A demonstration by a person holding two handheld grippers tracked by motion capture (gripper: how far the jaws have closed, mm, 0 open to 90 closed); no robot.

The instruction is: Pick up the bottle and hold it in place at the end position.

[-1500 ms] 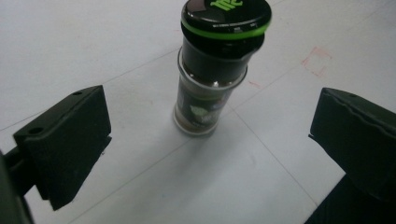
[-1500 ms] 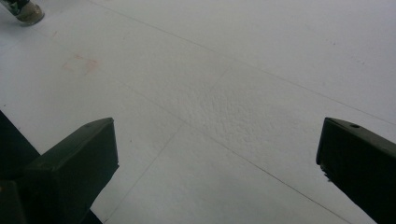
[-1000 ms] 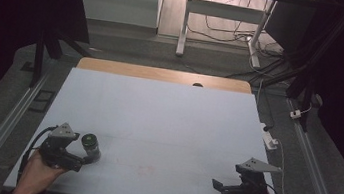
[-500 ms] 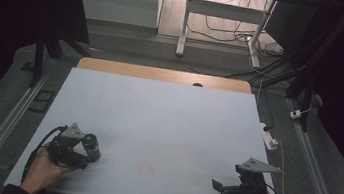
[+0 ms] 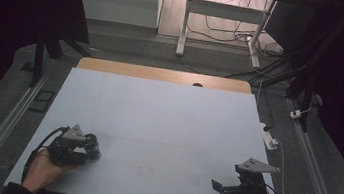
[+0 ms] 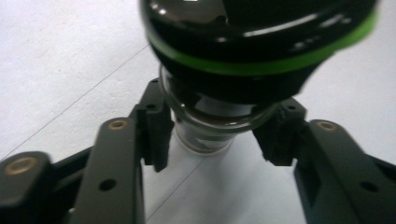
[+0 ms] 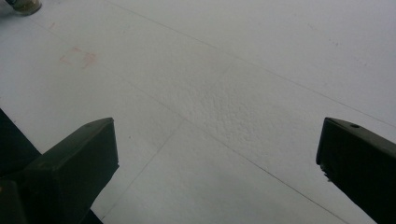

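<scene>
Fingers of the left gripper pinch the black-capped jar standing between them.

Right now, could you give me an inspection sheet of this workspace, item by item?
Surface: white table top, bare wooden strip along its far edge, a faint reddish mark near the front middle.
Job's things: one small jar with a black lid and a green ring, at the front left of the table.
Clutter: nothing seen on the table.
Grippers: left gripper has just closed, its jaws pressing on the jar below the lid; right gripper at the front right, jaws wide apart with nothing between them.
Cables: a black cable loops from the left gripper; a white power strip and leads lie off the right edge.
Surroundings: dark room, desk legs and tangled wires on the floor beyond.
</scene>
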